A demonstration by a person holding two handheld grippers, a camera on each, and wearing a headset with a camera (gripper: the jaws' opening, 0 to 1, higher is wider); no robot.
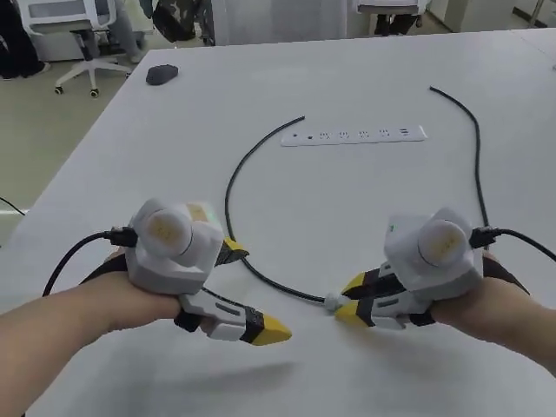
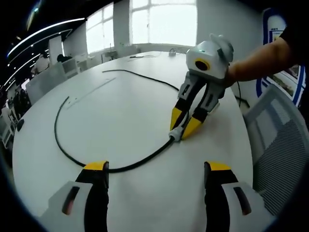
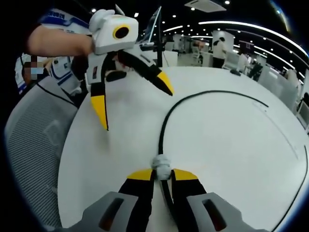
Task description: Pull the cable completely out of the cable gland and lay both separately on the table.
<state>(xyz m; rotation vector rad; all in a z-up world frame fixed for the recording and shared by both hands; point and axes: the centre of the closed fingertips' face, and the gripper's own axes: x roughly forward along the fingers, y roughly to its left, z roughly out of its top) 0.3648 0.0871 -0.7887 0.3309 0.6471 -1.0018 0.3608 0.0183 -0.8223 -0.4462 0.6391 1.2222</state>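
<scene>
Cable (image 1: 230,187) looks limp and light; your right gripper (image 1: 347,300) pinches the gland (image 1: 332,302), so take it close by with your wide-open left gripper (image 1: 256,291).

We find no text, brand or number that can be read; the blue-and-white board (image 2: 277,36) in the left gripper view bears lettering too small to make out. The blue print on a garment (image 3: 60,18) in the right gripper view is blurred

The right tool (image 1: 349,299) pinches the cable gland (image 1: 331,302) — left tool (image 1: 259,292) agape nearby.
</scene>
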